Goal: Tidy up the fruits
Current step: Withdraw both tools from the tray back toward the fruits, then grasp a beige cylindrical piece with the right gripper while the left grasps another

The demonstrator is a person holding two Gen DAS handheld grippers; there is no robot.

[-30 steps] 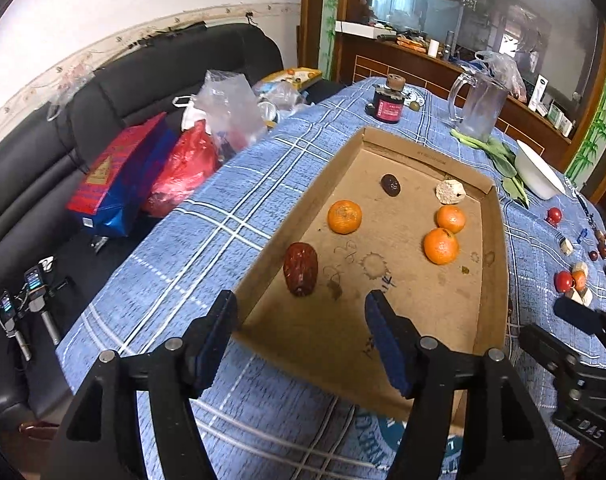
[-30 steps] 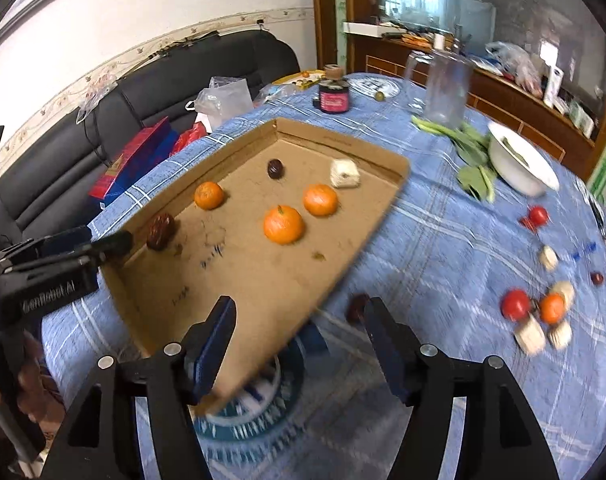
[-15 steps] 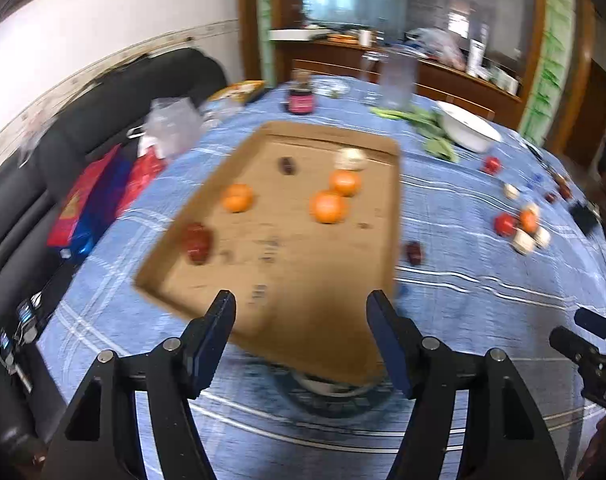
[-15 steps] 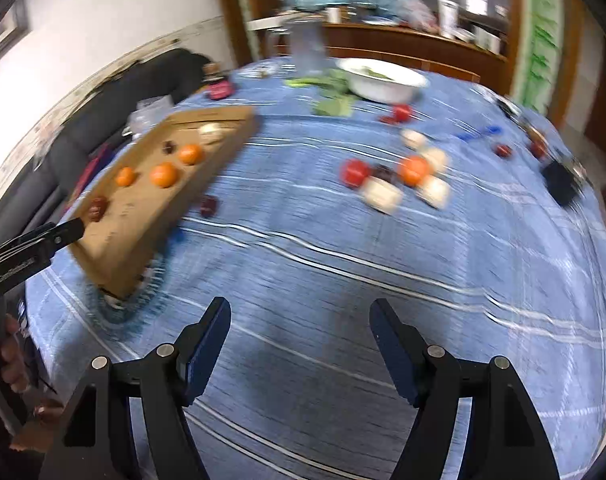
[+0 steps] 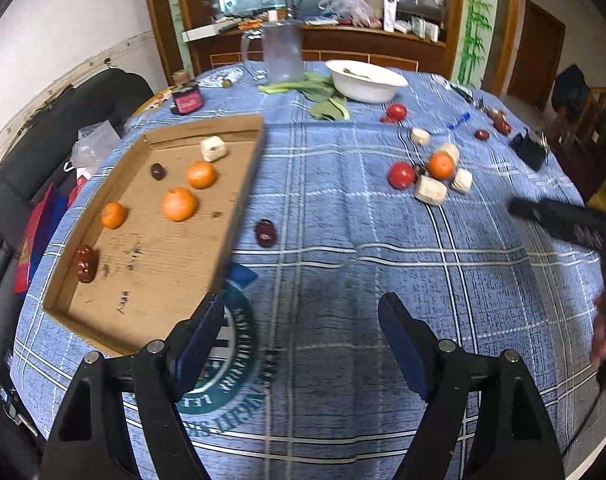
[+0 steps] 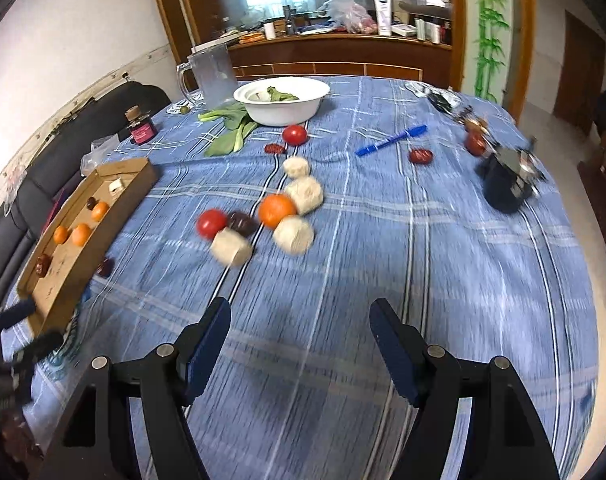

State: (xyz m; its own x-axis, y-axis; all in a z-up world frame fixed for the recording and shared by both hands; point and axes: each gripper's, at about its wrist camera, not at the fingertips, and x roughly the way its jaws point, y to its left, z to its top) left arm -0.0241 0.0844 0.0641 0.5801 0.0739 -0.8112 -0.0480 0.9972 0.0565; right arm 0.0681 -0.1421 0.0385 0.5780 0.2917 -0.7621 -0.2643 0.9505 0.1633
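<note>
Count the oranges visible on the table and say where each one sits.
4: three oranges in the tray, one orange in the loose cluster on the cloth. None seem hidden.

A blue plaid cloth covers the tabletop (image 6: 383, 272). At its left edge lies a shallow cardboard tray (image 5: 239, 200), with a dark red date (image 5: 265, 233) on the cloth just beside its right wall. Near the middle sits a loose cluster: a tomato (image 6: 211, 222), an orange (image 6: 276, 210), a dark fruit and several pale chunks (image 6: 293, 234). Farther back stand a white bowl (image 6: 283, 114), leafy greens (image 6: 231, 130), a clear pitcher (image 6: 213, 74) and a small dark jar (image 6: 141, 128). A blue pen (image 6: 391, 140) and a black object (image 6: 505, 186) lie to the right.
</note>
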